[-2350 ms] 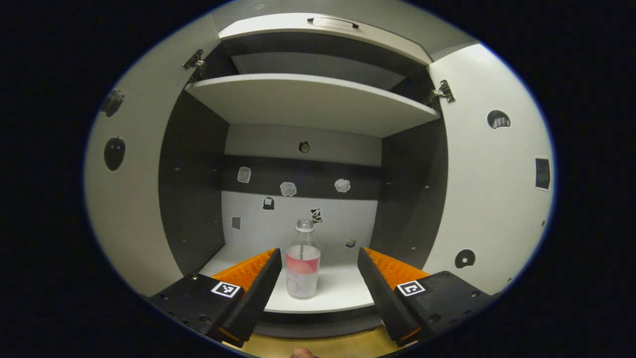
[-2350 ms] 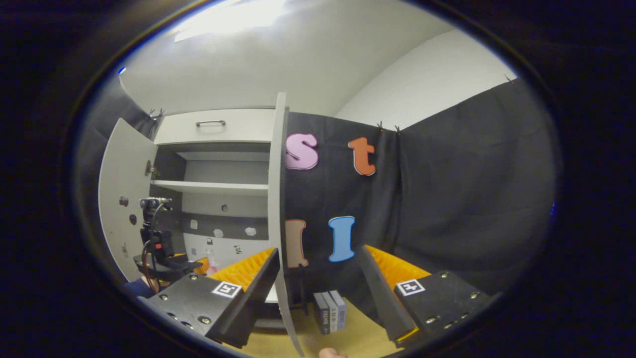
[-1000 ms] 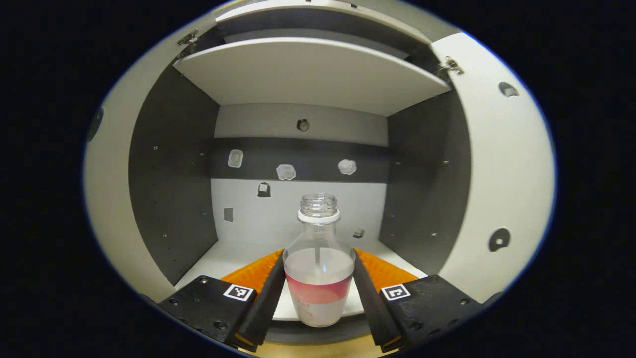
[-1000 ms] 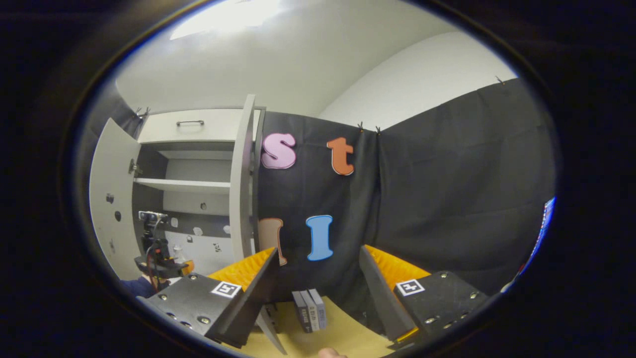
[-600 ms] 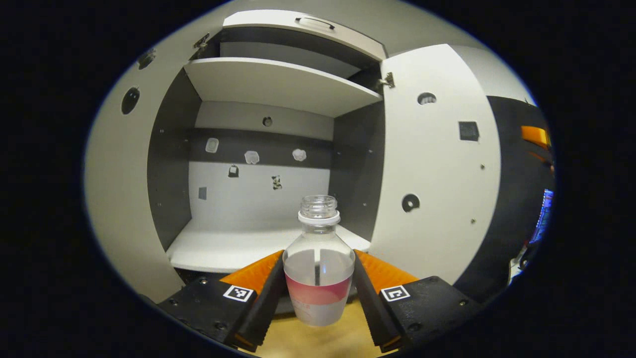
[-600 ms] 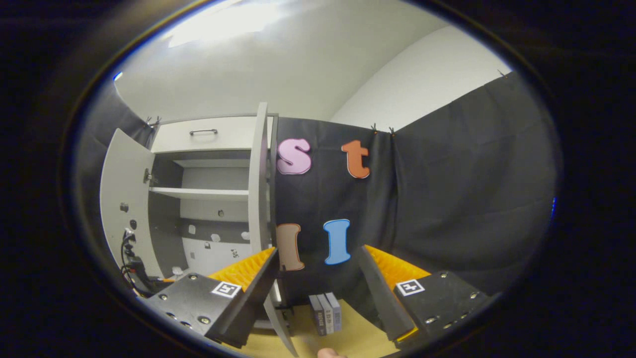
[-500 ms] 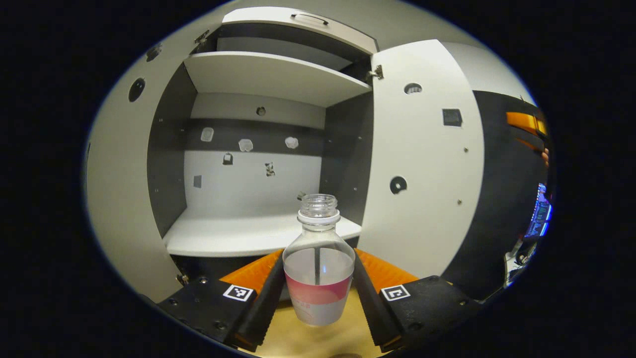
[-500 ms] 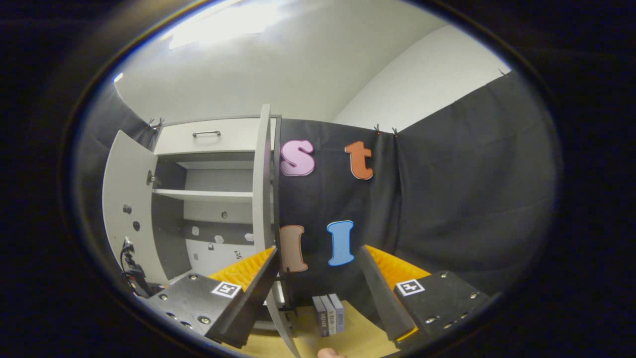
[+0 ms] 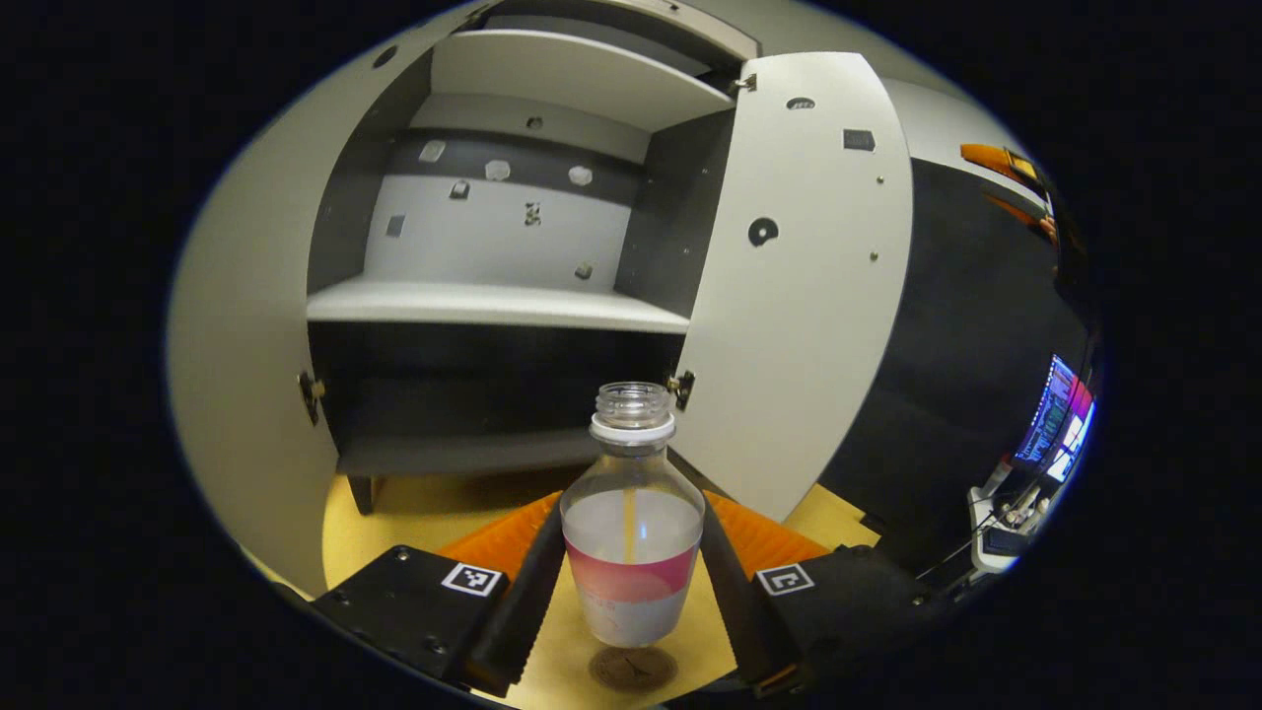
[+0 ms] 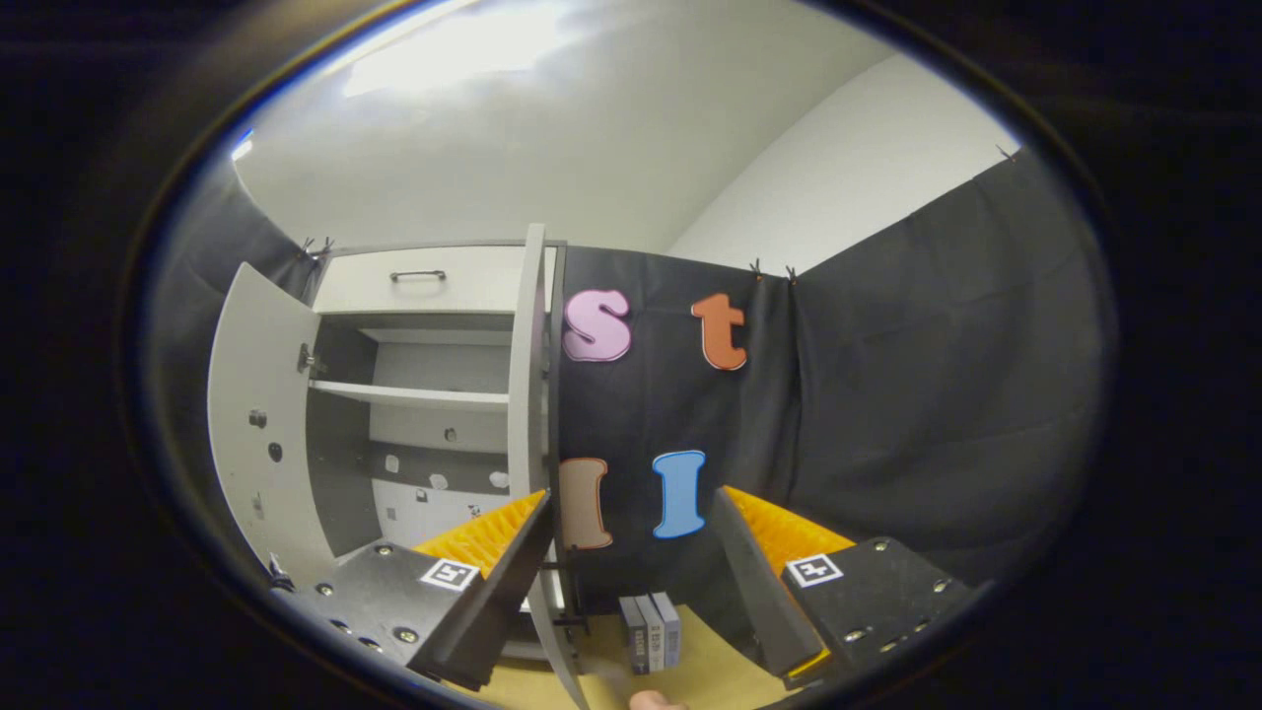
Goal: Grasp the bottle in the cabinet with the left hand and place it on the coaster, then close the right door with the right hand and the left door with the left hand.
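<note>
We are looking into the open cabinet [image 9: 493,306], its right door [image 9: 799,296] and left door [image 10: 246,414] both swung wide so that we can carry the load out over the wooden counter [image 9: 414,513]. Both doors are yet to be closed, and we judge the placing step to be nearly done. Our left gripper [image 9: 631,582] is gripping the clear plastic bottle [image 9: 631,532] with both fingers pressing its sides at the label band, low on the body, which is keeping the uncapped bottle upright and its liquid level. The bottle is hanging clear of the cabinet shelf, directly above the round dark coaster [image 9: 633,669]; whether its base is touching the coaster we cannot tell. Our right gripper [image 10: 631,572] is waiting with its fingers wide apart and holding nothing, facing the edge of the right door, well placed, we judge, for pushing it closed once the bottle is down
</note>
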A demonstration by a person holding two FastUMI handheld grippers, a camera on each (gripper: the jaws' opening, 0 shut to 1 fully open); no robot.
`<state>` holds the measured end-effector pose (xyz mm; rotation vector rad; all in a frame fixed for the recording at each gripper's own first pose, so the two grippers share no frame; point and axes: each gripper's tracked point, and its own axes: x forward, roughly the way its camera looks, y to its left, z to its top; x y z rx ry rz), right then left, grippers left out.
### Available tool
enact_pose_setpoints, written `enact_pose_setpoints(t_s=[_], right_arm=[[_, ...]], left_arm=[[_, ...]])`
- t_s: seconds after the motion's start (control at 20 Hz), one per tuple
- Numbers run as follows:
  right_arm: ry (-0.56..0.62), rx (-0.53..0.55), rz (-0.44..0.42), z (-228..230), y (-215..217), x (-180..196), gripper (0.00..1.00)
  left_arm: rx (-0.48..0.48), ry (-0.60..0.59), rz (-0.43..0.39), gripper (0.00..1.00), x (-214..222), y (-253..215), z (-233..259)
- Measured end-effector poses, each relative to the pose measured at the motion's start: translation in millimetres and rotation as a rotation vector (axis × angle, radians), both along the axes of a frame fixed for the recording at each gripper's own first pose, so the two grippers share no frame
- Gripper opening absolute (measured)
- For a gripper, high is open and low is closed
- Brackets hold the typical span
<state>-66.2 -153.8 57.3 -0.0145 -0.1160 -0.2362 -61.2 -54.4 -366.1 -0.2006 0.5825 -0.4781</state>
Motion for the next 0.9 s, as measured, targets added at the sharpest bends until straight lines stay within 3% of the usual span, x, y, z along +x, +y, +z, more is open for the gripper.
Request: enact_pose_setpoints(t_s=[0.4,0.75,0.9], right_arm=[[0.009,-0.025,-0.041,2,-9,-7,0.97],[0.006,-0.047,-0.074,7,-18,-10,0.97],[0.018,-0.047,-0.075,5,-17,-9,0.97]], left_arm=[[0.036,0.153,0.026,0.82,-40,1,-85],[0.090,0.164,-0.011,0.80,-58,-14,-115],[0.094,0.122,0.025,0.80,-56,-14,-117]])
